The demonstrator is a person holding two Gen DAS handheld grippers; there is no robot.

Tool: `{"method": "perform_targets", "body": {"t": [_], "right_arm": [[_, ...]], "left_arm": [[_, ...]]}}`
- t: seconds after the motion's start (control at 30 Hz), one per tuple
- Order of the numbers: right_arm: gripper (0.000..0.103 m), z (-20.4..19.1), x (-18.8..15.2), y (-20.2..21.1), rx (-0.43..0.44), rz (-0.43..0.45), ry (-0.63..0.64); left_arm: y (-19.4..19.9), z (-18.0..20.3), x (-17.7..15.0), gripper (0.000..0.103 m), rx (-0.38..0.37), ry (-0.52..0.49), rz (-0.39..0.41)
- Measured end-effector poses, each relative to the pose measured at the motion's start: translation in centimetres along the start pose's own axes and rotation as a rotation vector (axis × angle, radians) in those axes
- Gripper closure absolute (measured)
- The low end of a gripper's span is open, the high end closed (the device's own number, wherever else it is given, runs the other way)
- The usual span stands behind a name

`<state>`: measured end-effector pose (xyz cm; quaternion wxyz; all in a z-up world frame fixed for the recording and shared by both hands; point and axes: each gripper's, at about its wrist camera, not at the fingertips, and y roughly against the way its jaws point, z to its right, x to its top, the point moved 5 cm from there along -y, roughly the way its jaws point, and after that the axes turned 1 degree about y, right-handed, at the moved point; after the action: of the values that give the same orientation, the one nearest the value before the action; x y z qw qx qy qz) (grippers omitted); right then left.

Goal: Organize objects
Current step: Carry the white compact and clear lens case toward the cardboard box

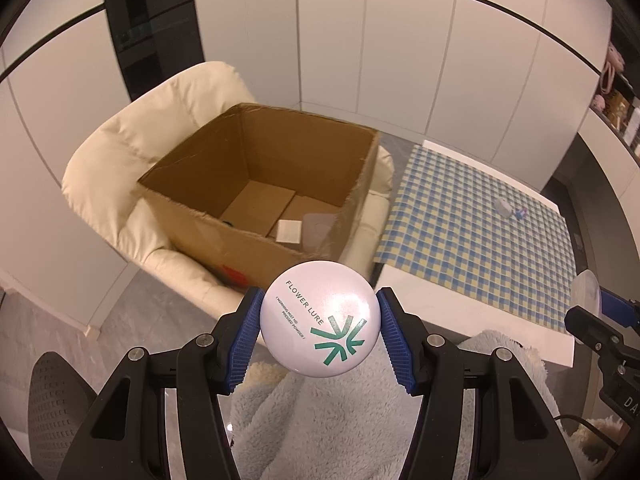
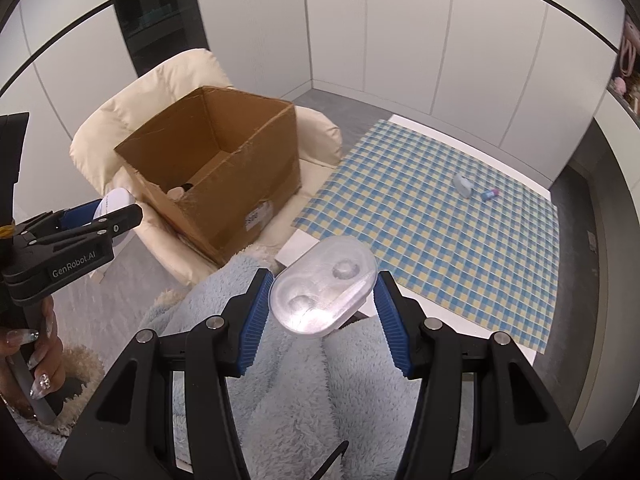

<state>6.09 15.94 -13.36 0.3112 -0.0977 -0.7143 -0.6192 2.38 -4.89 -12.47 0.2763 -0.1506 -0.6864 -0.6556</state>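
Transport step, judged. Left hand-held gripper (image 1: pixel 319 330) clamped a white compact (image 1: pixel 319 319); right hand-held gripper (image 2: pixel 323 305) clamped a clear case (image 2: pixel 323 291). Both hung short of the open box (image 1: pixel 240 240) on the chair (image 1: pixel 120 168). Next: carry each over the rim, then release.

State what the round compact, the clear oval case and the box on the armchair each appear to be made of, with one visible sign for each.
Round compact: probably glossy plastic; smooth white lid with a soft sheen and printed lettering.
Clear oval case: likely transparent moulded plastic; see-through, with two round wells and bright glints.
Box: corrugated cardboard, matt brown; frayed, torn top edges and folded base flaps.
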Motion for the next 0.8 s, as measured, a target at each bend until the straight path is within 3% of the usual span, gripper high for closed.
{"method": "perform_targets", "body": {"t": [0.4,0.8], "right_arm": [[0.048,-4.1,1.8,-1.1,0.066,0.011,0.088],[0.048,-4.9,2.4,-2.3,0.073,0.006,0.108]], "left_arm": [[0.4,-2.1,-0.2,0.045,0.029,0.041,0.008],[-0.2,-2.5,0.4,0.045,0.031,0.051,0.006]]}}
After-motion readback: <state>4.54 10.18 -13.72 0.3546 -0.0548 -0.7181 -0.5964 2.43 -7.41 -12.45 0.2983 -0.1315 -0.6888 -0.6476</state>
